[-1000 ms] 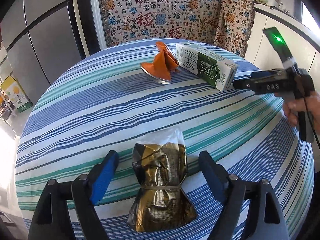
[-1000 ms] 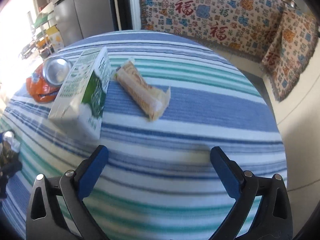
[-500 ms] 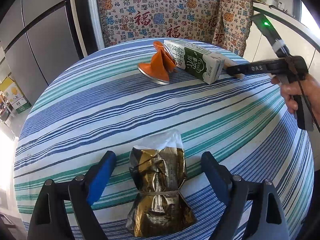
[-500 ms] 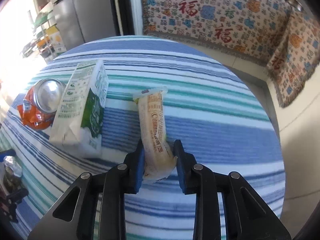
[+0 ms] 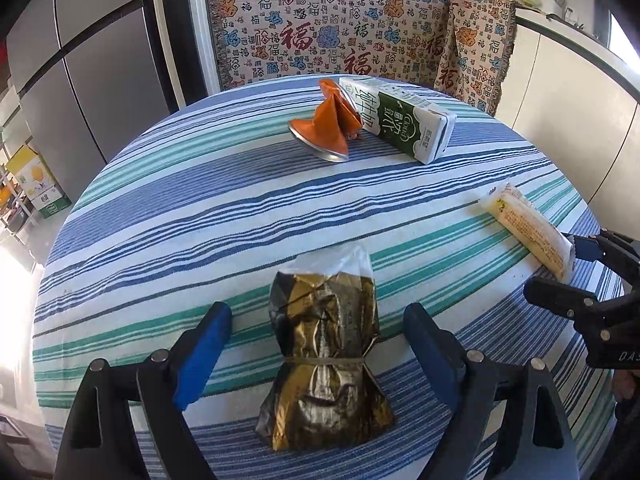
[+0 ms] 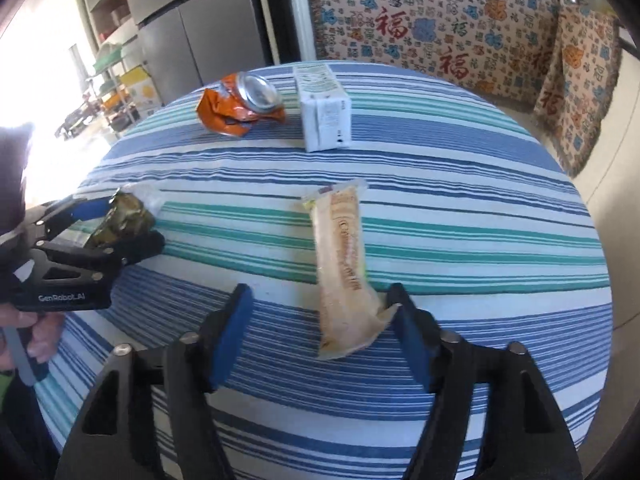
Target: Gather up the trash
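The round surface (image 5: 248,200), under a blue, teal and white striped cloth, carries 4 pieces of trash, and the step in hand looks like gathering them toward the near edge, 1 piece per tongs.

Largest is the green-and-white milk carton (image 5: 400,120), lying on its side at the far part of the surface, touching or just beside the crushed orange can (image 5: 328,128). Both are well apart from either tongs and look untouched.

Next is the dark, gold-glinting foil packet (image 5: 324,364), crumpled, cinched at its waist by a thin band, with a bit of clear film at its far end. It lies between the blue pads of the left tongs (image 5: 316,352), which stand wide apart with a gap on each side, so nothing is gripped.

Smallest is the long tan snack wrapper (image 6: 344,272), flat, printed, lying lengthwise toward the right tongs (image 6: 320,336) near the right-hand edge of the surface. Those jaws have just been opening; the wrapper's near end lies between them, its corner against the right pad, the left pad clear, so it reads as released rather than held.

The next move probably calls for the left tongs to close across the packet near the banded waist, where it is narrowest, and the right tongs either to re-grip the wrapper or go on to the carton. The crinkled foil may slip or crush under a light pinch.
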